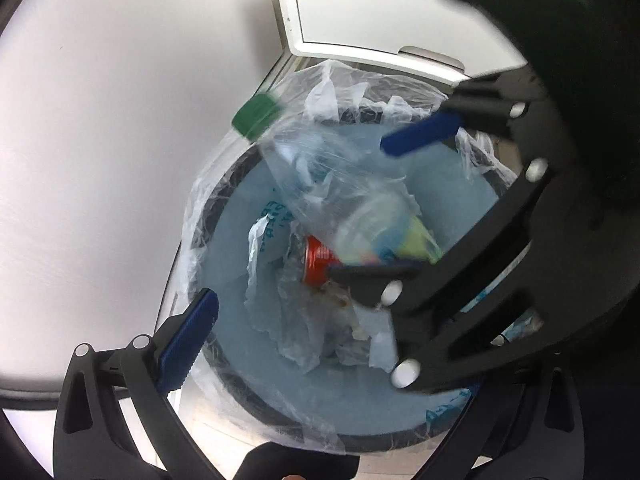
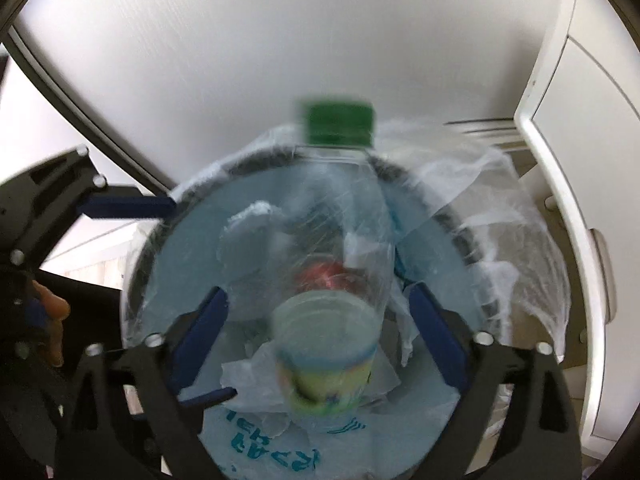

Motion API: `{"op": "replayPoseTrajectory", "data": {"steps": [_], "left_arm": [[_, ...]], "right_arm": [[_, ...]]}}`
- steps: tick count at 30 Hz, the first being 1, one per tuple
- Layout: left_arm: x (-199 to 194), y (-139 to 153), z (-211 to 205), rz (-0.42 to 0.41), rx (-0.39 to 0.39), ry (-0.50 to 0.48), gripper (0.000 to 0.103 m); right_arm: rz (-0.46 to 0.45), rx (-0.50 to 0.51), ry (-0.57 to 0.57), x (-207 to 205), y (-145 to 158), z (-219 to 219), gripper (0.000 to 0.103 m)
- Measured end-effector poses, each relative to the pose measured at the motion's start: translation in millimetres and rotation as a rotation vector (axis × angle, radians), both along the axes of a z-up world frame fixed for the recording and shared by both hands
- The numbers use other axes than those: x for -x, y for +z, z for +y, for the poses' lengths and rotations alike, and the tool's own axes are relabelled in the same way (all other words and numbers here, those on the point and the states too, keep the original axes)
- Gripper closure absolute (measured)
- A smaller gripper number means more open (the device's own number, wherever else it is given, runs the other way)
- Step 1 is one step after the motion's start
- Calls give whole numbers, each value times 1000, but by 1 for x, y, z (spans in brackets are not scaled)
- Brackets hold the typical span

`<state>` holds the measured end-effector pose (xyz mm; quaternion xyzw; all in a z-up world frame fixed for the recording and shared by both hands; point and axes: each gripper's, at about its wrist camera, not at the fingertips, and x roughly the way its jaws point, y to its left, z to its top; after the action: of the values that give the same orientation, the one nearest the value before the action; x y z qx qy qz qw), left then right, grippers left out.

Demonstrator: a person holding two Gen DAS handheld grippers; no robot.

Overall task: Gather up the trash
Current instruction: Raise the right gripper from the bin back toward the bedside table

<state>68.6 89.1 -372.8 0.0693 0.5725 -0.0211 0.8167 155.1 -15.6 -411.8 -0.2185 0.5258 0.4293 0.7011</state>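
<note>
Presently the right gripper point(image 2: 316, 312) stands spread, the clear plastic bottle with green cap point(image 2: 320, 240) blurred above the round dark bin lined with a blue bag point(image 2: 192, 216); the left gripper point(image 1: 320, 320), likewise parted, should stay outside the rim.

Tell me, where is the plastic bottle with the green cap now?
The plastic bottle is over the lined trash bin, between the open fingers of the right claw, cap pointing away toward the white wall.

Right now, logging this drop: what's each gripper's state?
Left gripper: open, empty.
Right gripper: open, bottle between jaws, not gripped.
</note>
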Motion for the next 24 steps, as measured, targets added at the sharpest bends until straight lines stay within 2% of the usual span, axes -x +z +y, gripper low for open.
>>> {"op": "replayPoseTrajectory", "data": {"steps": [4, 6, 8, 9, 16, 24], "left_arm": [[10, 9, 4, -5, -4, 17, 6], [15, 20, 5, -24, 1, 29, 6], [20, 34, 6, -61, 12, 42, 6], [22, 32, 6, -74, 14, 48, 6], [29, 66, -1, -129, -2, 99, 6], [27, 132, -4, -251, 24, 192, 6]], "right_arm": [[-33, -9, -2, 4, 19, -6, 12], [-63, -33, -9, 7, 31, -9, 7], [-104, -49, -15, 9, 41, -15, 7], [-123, -53, -20, 12, 48, -23, 7], [-238, -86, -81, 22, 112, -56, 7], [-347, -149, -224, 20, 187, -101, 7]]}}
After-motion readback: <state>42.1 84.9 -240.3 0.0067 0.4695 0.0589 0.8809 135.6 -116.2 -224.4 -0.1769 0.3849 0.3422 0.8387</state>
